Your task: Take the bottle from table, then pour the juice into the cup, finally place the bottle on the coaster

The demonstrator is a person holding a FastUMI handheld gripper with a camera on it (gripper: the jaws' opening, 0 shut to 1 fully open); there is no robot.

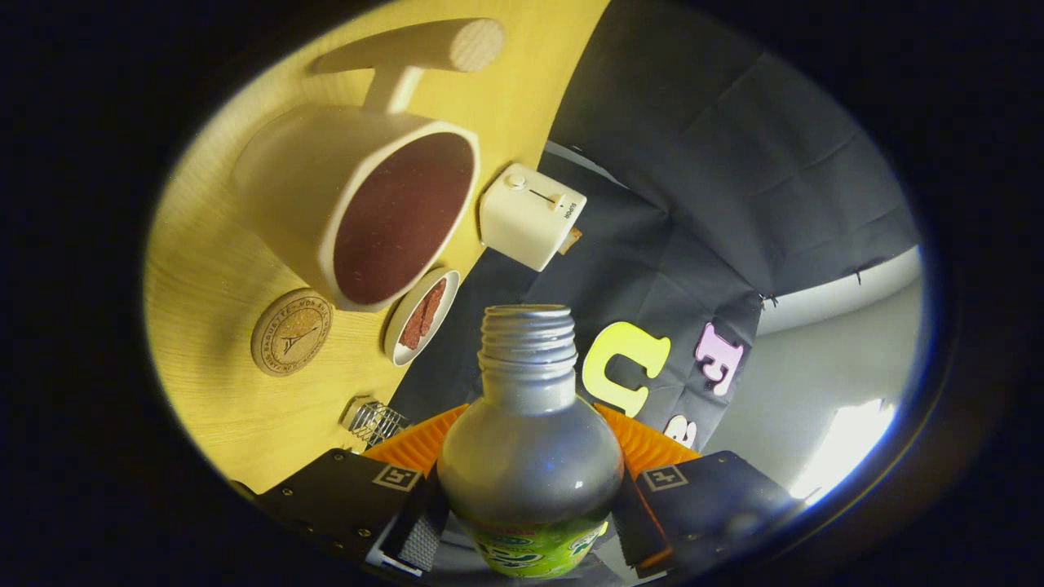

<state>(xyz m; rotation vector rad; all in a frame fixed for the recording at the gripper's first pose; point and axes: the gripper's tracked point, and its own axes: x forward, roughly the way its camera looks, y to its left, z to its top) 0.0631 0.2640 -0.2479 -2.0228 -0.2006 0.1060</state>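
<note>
on the wooden table (220, 269), a cork coaster (291, 332) lies just beside the large cup (367, 208), with a small dish (421, 315) by the table's edge and a white toaster (532, 215) beyond it. the gripper (530, 505) is clamped on the uncapped bottle (528, 440), held tilted between both fingers.

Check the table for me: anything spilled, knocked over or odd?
Nothing stands out. The gripper holds the uncapped bottle; the cup, coaster and small dish sit on a dry table.
</note>
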